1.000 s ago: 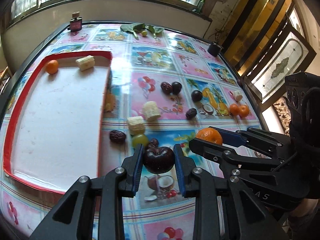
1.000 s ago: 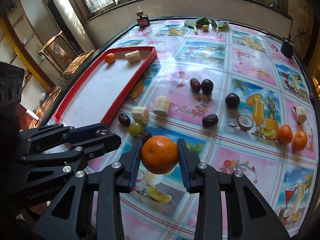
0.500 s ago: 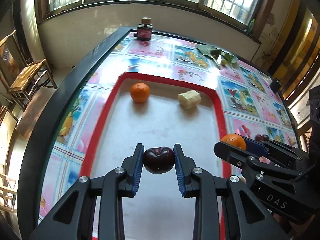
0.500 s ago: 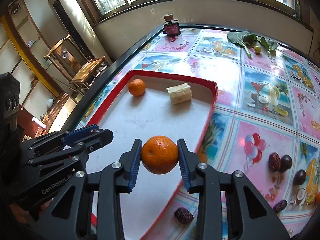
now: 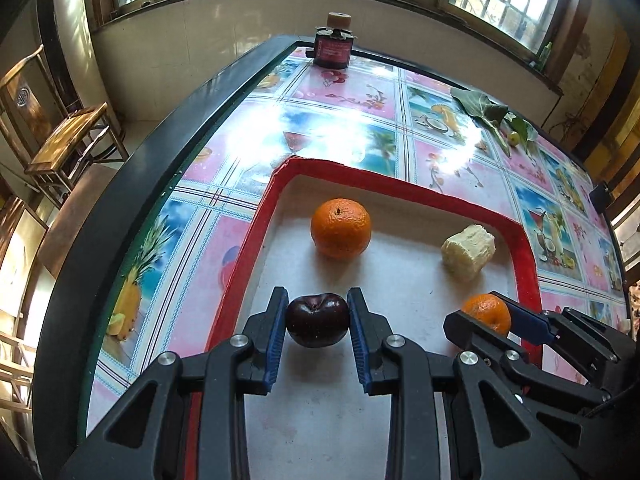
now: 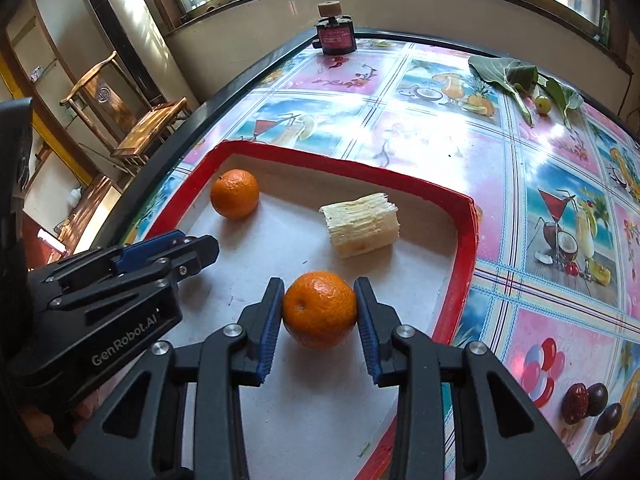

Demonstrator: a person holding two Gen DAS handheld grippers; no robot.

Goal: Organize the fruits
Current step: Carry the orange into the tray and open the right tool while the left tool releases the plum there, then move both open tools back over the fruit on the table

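My left gripper is shut on a dark plum and holds it over the white floor of the red-rimmed tray, near its left rim. An orange and a pale banana chunk lie in the tray's far end. In the right wrist view my right gripper is shut on a second orange, also above the tray, just short of the banana chunk. The left gripper shows at the left of that view, the right gripper at the right of the left wrist view.
A dark red jar stands at the table's far edge. Green leaves with a small green fruit lie at the back right. Dark plums and a date rest on the patterned tablecloth right of the tray. A wooden chair stands beyond the table's left edge.
Both grippers carried their fruit from the loose fruit on the tablecloth leftward and forward over the tray, closing in on the orange and banana chunk at its far end.
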